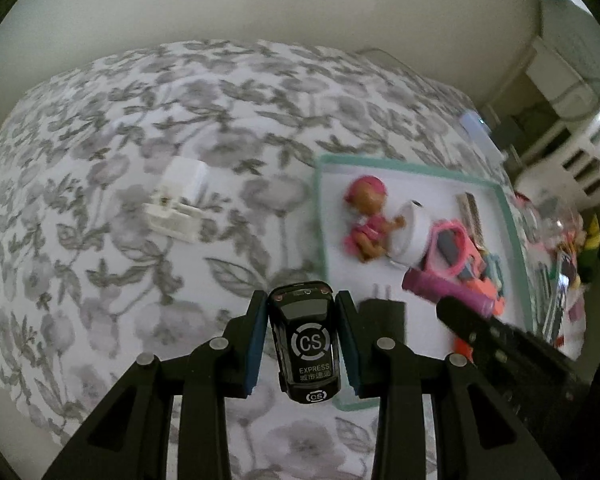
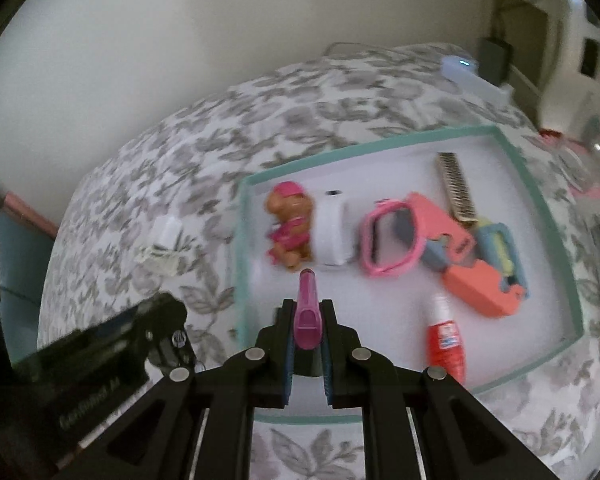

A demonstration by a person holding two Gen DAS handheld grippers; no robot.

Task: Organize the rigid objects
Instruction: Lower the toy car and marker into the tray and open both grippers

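Left wrist view: my left gripper point(image 1: 302, 344) is clamped on the black toy car point(image 1: 305, 346), over the cloth just left of the tray point(image 1: 320, 208). Move right, set it down flat w/o hitting the doll point(image 1: 366, 218)

Right wrist view: right gripper point(image 2: 308, 328) pinches the purple tube point(image 2: 307, 312) over the tray's near part; lower it short of the doll, left of the red bottle point(image 2: 446, 346)

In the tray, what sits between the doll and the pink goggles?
A white cylinder lies between the doll and the pink goggles, close against both. The right wrist view shows it best; the left wrist view confirms it.
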